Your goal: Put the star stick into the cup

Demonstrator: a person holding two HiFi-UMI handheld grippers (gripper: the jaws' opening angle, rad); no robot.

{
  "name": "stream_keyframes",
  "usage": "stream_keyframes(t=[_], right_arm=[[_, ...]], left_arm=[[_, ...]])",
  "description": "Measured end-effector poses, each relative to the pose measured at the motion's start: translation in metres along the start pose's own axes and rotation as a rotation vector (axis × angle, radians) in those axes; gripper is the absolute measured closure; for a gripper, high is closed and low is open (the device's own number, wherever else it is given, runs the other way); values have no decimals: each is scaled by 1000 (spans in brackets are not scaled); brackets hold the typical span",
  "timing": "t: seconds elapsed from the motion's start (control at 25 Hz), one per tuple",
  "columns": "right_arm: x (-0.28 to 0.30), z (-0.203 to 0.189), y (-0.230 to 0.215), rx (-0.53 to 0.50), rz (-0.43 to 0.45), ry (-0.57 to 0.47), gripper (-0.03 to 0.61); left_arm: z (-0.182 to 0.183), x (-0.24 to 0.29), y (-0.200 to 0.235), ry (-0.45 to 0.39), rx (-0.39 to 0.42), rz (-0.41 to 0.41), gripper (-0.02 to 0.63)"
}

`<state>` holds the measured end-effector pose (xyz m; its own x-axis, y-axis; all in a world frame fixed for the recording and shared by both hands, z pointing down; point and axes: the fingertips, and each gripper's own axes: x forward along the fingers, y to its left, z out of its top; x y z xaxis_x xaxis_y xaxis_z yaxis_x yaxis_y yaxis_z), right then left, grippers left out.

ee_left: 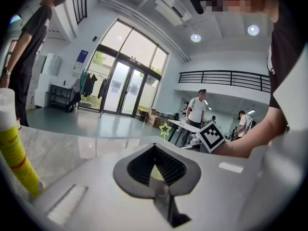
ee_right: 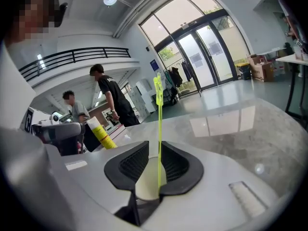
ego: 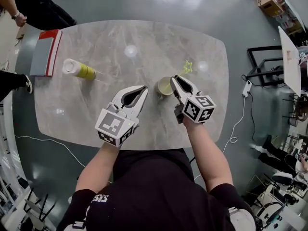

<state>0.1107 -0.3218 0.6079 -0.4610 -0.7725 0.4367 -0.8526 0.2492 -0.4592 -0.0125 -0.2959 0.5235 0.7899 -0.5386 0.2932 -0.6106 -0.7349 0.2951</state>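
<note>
A pale cup (ego: 163, 86) stands near the middle of the marble table (ego: 120, 47). The thin yellow-green star stick (ego: 187, 67) rises from the cup and leans away to the right, star on top. My right gripper (ego: 178, 81) reaches over the cup's right rim. In the right gripper view its jaws (ee_right: 155, 146) stand slightly apart: the stick (ee_right: 159, 124) runs up through the gap, close to the right pad, and the cup (ee_right: 147, 179) shows below. My left gripper (ego: 144, 87) hovers just left of the cup, tips together and empty. Its own view shows the star (ee_left: 165, 129) beyond the shut tips (ee_left: 155, 146).
A white tube with a yellow label (ego: 79, 70) lies on the table's left part, and shows upright at the left gripper view's edge (ee_left: 14, 153). A red and grey folder (ego: 45, 52) overhangs the far left edge. People stand beyond that corner (ego: 29, 8). A white cable (ego: 236, 124) trails on the floor at right.
</note>
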Motion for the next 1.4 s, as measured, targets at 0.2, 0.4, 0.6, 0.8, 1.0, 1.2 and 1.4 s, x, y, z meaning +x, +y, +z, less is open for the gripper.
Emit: stream_keyframes(t=[0.2, 0.4, 0.6, 0.8, 1.0, 1.2, 1.4], right_arm=[[-4, -7, -8, 12, -31, 16, 419], [-14, -11, -12, 49, -42, 20, 334], [-24, -8, -9, 56, -44, 5, 333], [-45, -11, -8, 76, -27, 0, 333], [-68, -3, -6, 77, 8, -36, 334], [-115, -4, 9, 75, 69, -78, 367], [-156, 5, 29, 49, 142, -141, 407]], left_arm=[[-2, 2, 7, -2, 5, -7, 614], [2, -5, 6, -11, 8, 1, 614], [9, -9, -3, -26, 30, 3, 614], [21, -19, -18, -47, 53, 32, 614], [35, -29, -38, -66, 93, 71, 614], [39, -45, -81, -71, 123, 106, 614], [37, -58, -117, -54, 140, 139, 614]])
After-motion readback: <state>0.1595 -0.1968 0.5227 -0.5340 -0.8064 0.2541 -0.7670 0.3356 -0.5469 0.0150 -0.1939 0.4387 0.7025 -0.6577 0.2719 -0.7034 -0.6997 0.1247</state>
